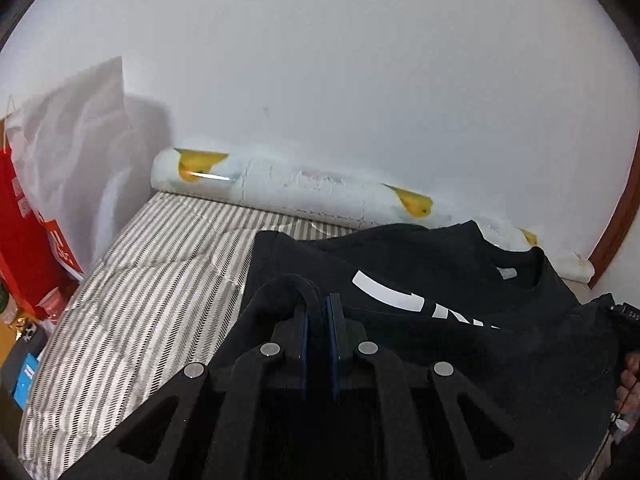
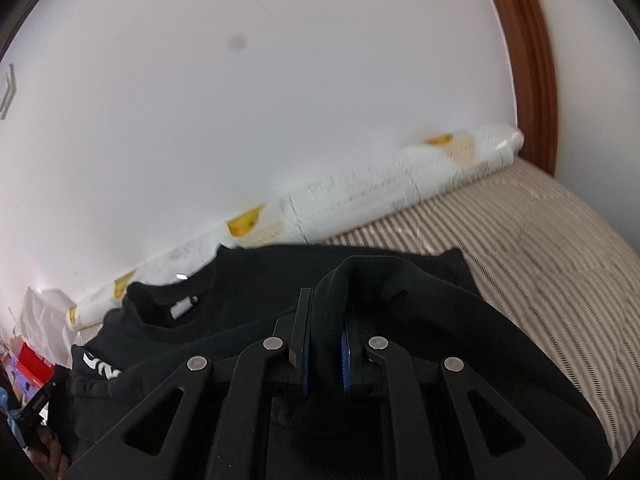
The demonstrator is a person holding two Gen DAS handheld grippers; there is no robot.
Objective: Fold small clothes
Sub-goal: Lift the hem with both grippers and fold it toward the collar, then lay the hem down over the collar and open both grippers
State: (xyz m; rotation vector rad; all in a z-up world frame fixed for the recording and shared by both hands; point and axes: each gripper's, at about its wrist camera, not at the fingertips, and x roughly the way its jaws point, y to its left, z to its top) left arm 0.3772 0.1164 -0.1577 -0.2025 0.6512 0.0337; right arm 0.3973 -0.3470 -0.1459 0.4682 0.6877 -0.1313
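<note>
Between each gripper's closed jaws sits a pinched fold of the black T-shirt (image 1: 400, 280), left gripper (image 1: 318, 312) and right gripper (image 2: 326, 320) carrying it over the striped bed (image 1: 160, 264), apparently mid-fold; next, lay the held edge down evenly.

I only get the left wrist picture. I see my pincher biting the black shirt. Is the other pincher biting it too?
Observer: Yes. In the right wrist view the right gripper is shut on a thick fold of the black shirt.
Operator: What's on that side of the bed?
Observer: Bare striped bedcover, running past the shirt's edge.
Operator: Is there more wall stuff?
Observer: A brown wooden frame curves up the wall, far taller than the sliver you see.
Operator: Anything else?
Observer: A small grey spot high on the white wall.
</note>
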